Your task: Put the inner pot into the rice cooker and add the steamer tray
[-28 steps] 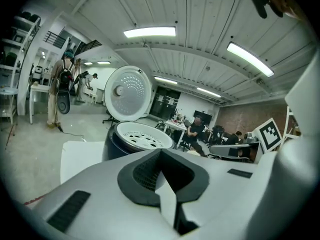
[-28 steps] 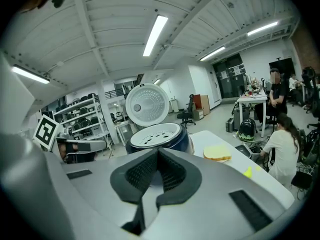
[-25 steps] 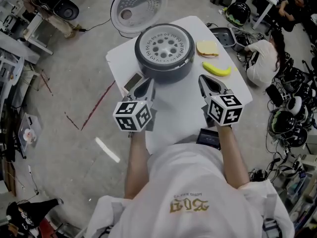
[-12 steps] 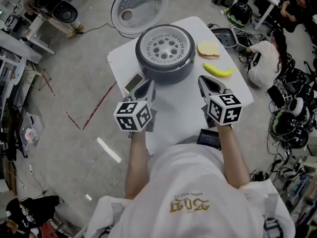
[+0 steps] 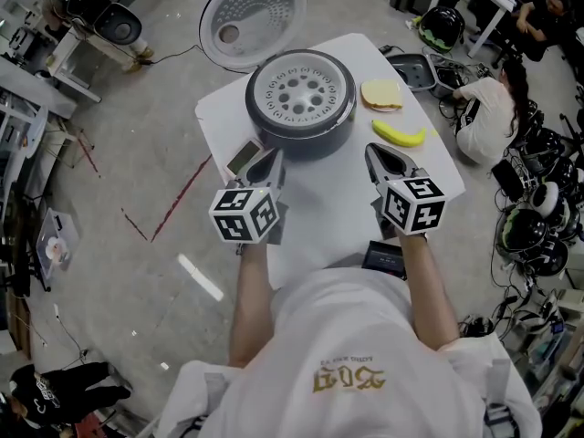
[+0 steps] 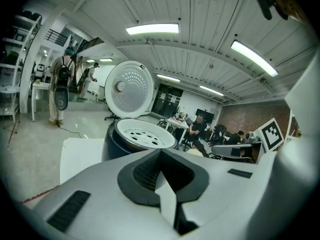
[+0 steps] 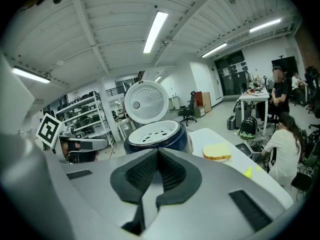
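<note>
Surface (image 5: pixel 319 213): white, rectangular, set cornerwise to the person, on a grey concrete floor (image 5: pixel 137 135) marked with a red line (image 5: pixel 178 194). Room: workshop with strip lights on a ribbed ceiling, shelving, desks and cable clutter; a person (image 5: pixel 484 108) sits on the floor to the right of the rice cooker. Rice cooker (image 5: pixel 299 128): dark, round, upright on the far part of the surface, axis vertical, mouth facing up. Its lid (image 5: pixel 254 7) is hinged open at the far side, inner face turned toward the person. Steamer tray (image 5: pixel 301 87): white, perforated, lying level in the cooker's mouth; what is beneath it is hidden. Slice of bread (image 5: pixel 381 93): just right of the cooker. Banana (image 5: pixel 399 134): right of the cooker and nearer the person, long axis across the surface. Left hand-held gripper (image 5: pixel 271 155): near side of the cooker, jaws closed together, empty, pointing at it. Right hand-held gripper (image 5: pixel 376 151): likewise closed, empty, beside the banana.
</note>
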Demonstrator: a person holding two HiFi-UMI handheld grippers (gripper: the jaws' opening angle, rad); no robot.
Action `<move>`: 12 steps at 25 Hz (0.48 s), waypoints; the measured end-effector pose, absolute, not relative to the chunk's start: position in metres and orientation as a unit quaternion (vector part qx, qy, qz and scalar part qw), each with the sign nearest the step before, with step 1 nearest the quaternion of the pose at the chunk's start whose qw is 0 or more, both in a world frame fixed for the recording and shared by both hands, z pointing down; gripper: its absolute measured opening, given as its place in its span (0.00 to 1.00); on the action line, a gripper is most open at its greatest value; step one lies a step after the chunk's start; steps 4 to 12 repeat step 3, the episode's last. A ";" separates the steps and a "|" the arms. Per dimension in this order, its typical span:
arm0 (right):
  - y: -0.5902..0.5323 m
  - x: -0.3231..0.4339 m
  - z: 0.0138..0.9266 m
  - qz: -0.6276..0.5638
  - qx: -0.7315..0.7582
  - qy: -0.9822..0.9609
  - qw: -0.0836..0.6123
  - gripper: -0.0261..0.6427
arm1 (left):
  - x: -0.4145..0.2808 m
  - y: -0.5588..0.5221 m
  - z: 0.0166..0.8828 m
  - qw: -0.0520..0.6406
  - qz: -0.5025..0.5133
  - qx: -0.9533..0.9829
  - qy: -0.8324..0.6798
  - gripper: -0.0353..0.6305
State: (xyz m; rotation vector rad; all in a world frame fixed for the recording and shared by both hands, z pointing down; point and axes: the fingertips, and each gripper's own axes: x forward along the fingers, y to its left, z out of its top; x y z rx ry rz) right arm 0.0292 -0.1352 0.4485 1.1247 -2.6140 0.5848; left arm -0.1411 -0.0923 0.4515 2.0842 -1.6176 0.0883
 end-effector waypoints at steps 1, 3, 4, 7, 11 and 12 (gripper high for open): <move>-0.136 0.031 0.449 0.201 0.383 -0.894 0.116 0.05 | -0.140 -0.093 0.453 0.250 0.033 0.764 -0.594 0.08; -0.138 0.034 0.449 0.203 0.380 -0.896 0.111 0.05 | -0.138 -0.095 0.456 0.253 0.034 0.762 -0.595 0.08; -0.138 0.034 0.449 0.203 0.380 -0.896 0.111 0.05 | -0.138 -0.095 0.456 0.253 0.034 0.762 -0.595 0.08; -0.138 0.034 0.449 0.203 0.380 -0.896 0.111 0.05 | -0.138 -0.095 0.456 0.253 0.034 0.762 -0.595 0.08; -0.138 0.034 0.449 0.203 0.380 -0.896 0.111 0.05 | -0.138 -0.095 0.456 0.253 0.034 0.762 -0.595 0.08; -0.138 0.034 0.449 0.203 0.380 -0.896 0.111 0.05 | -0.138 -0.095 0.456 0.253 0.034 0.762 -0.595 0.08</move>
